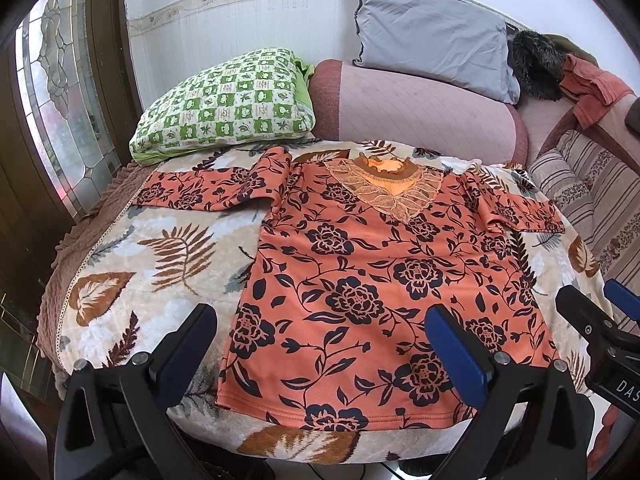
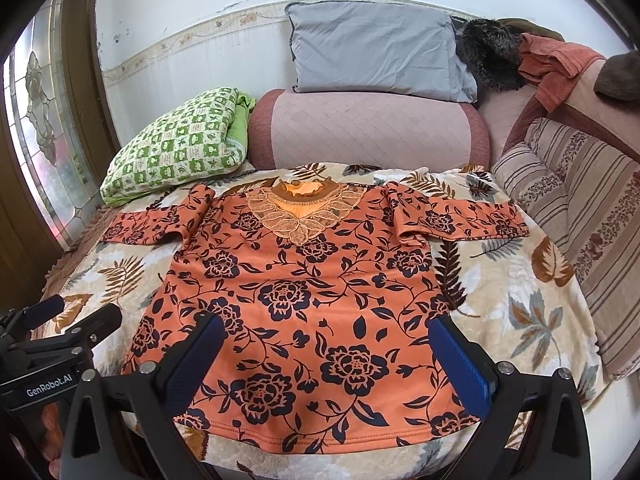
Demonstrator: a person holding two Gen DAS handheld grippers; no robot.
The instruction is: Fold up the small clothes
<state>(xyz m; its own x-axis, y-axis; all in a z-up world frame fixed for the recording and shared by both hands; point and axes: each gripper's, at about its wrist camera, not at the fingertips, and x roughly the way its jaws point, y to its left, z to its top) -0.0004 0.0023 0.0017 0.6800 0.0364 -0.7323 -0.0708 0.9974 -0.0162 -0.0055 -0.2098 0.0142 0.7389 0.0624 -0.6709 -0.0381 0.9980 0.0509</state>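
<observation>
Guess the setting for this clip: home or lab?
Most likely a home, a bedroom or sitting room. An orange floral top lies spread on a leaf-print blanket, with a green checked pillow and a grey pillow behind it, and a leaded-glass door on the left.

Ahead of both wide-open claws lies an orange floral top (image 1: 360, 280) of smooth, matt knit cloth, with openwork lace at its collar (image 1: 386, 192), spread on a plush, fuzzy leaf-print blanket (image 1: 168, 248). The left gripper (image 1: 320, 356) and right gripper (image 2: 324, 360) are matt black plastic with ribbed blue pads (image 2: 460, 360) and small shiny metal screws. Beyond the top sit a quilted pink bolster (image 2: 368, 132), a smooth grey pillow (image 2: 376, 52) and a checked green cotton pillow (image 1: 228, 104); to the far left stands dark wood framing leaded glass (image 1: 56, 92).
</observation>
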